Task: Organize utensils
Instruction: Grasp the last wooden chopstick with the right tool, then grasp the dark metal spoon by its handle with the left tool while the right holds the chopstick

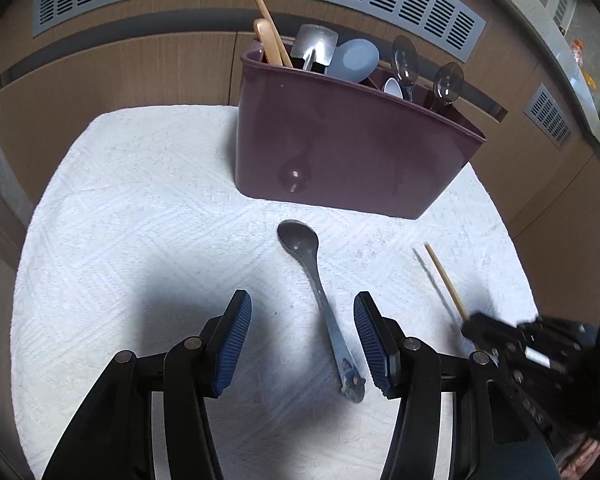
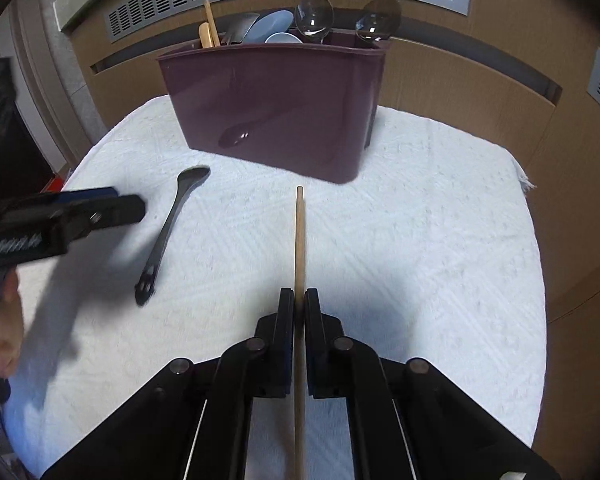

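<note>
Right gripper [image 2: 299, 304]: jaws clamped on wooden chopstick [image 2: 299, 236], pinched low; may pivot or slip when lifted toward caddy [image 2: 272, 112]. Left gripper [image 1: 302, 344]: jaws apart, straddling grey spoon [image 1: 320, 300] on towel-covered table [image 1: 140, 200]; thin handle may slip free.

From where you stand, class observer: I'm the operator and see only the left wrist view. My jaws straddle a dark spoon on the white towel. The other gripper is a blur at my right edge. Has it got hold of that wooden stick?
Observer: Yes. In the right wrist view the right gripper is shut on the wooden stick, which runs straight between its pads.

Operator: Which way does the stick point?

Observer: Its free end points at the maroon caddy and stops short of the front wall.

Operator: Is my left gripper touching the dark spoon?

Observer: Seen from the right, the left gripper is open and appears apart from the dark spoon.
</note>
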`<action>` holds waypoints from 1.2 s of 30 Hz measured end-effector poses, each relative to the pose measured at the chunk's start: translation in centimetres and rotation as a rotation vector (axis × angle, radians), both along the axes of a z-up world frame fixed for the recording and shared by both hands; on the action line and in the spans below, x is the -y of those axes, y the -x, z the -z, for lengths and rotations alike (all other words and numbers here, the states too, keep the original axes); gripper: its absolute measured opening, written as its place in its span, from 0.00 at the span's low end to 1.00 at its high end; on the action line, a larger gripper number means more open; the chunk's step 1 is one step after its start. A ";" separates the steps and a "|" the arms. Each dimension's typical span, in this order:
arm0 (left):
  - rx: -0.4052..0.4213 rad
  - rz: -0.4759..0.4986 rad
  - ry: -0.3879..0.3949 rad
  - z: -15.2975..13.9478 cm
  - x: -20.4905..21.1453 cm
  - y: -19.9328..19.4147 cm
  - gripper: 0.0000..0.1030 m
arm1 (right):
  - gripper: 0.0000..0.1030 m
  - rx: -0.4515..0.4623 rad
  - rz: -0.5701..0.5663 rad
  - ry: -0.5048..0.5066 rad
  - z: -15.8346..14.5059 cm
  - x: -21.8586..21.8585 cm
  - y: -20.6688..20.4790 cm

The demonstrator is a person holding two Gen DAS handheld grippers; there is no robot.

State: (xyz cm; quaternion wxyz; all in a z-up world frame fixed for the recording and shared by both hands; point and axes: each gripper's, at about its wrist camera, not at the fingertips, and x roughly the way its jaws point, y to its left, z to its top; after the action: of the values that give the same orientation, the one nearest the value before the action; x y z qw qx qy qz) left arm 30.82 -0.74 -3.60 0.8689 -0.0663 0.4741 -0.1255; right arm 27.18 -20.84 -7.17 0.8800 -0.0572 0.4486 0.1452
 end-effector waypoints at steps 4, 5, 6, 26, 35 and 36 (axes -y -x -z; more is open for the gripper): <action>-0.023 -0.012 -0.023 0.5 0.9 -2.1 0.53 | 0.04 -0.011 0.011 -0.021 0.0 1.2 1.9; -0.031 -0.013 -0.037 0.7 1.2 -2.8 0.52 | 0.04 -0.013 0.016 -0.028 0.0 1.4 2.3; -0.038 -0.011 -0.053 0.9 1.7 -3.4 0.52 | 0.04 -0.017 0.021 -0.034 0.1 1.8 2.5; 0.007 0.130 -0.226 1.7 2.4 0.9 0.14 | 0.05 -0.027 0.029 -0.031 -0.3 2.2 3.7; -0.016 0.193 -0.235 1.4 -0.3 6.6 0.14 | 0.09 -0.031 -0.001 -0.013 -0.8 1.3 3.3; -0.017 0.191 -0.233 1.4 -0.7 6.8 0.15 | 0.09 -0.030 -0.003 -0.009 -0.8 1.2 3.1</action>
State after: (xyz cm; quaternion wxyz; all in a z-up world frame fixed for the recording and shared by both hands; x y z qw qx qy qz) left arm 24.04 -0.02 -4.98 0.8508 0.0793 0.4970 -0.1510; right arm 24.05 -22.01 -6.35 0.8732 -0.0516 0.4610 0.1497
